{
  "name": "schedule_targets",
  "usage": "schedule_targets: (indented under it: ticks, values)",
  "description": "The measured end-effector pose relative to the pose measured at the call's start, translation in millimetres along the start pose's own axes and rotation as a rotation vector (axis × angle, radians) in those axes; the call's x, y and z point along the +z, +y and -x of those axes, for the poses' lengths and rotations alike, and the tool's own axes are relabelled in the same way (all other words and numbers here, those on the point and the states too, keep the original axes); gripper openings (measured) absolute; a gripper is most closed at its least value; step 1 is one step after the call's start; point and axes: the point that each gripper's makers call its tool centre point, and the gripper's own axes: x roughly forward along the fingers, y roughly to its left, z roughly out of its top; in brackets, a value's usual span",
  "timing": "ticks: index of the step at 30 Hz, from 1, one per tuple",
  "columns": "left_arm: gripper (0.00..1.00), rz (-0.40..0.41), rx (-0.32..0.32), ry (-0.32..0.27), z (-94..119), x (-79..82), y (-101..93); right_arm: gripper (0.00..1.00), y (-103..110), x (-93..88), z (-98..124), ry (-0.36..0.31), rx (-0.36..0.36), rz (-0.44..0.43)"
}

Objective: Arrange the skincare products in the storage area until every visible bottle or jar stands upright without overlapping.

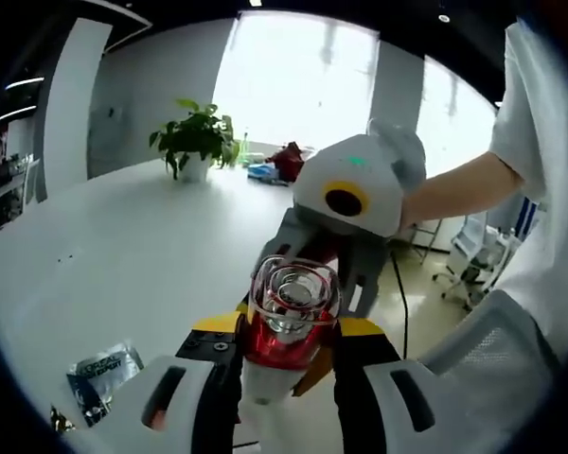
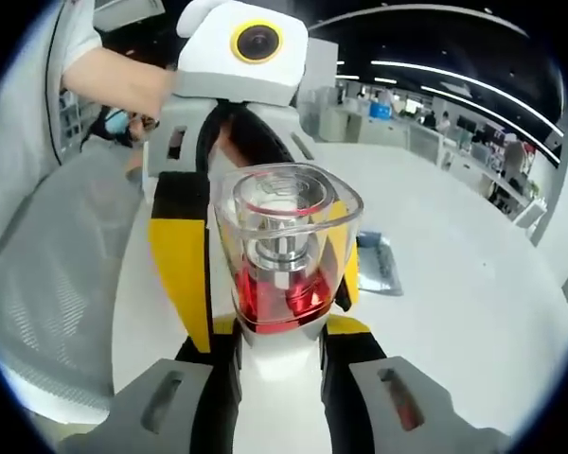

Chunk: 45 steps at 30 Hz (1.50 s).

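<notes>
Both grippers are clamping one red bottle with a clear cap, held up above the white table. Left gripper is pinching its pale lower end; right gripper is pinching it too — probably steadying it upright before setting down. Foil sachet is lying below.

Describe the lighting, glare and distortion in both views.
Left gripper view: the bright windows are blown out behind the plant, and the white table curves with the fisheye. Right gripper view: evenly lit, ceiling light strips bow, and the bottle's clear cap catches soft reflections.
</notes>
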Motion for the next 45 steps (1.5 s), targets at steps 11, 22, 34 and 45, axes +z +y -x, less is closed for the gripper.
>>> schedule_targets:
  ticks: [11,22,34,45]
  values:
    - [0.45,0.003,0.031,0.007,6.5,1.1,-0.6,0.45,-3.4,-2.6,4.0,0.003,-0.052,-0.068]
    - [0.57,0.078,0.107,-0.009,33.5,-4.4,-3.3,0.55,-0.2,8.1,20.6,-0.05,-0.143,-0.136]
    - [0.7,0.187,0.188,-0.023,68.8,-19.2,-8.3,0.68,6.6,14.9,39.5,-0.073,-0.25,-0.209]
    - [0.84,0.276,0.288,-0.084,106.9,-30.7,-15.2,0.74,18.1,16.7,57.9,-0.093,-0.335,-0.279]
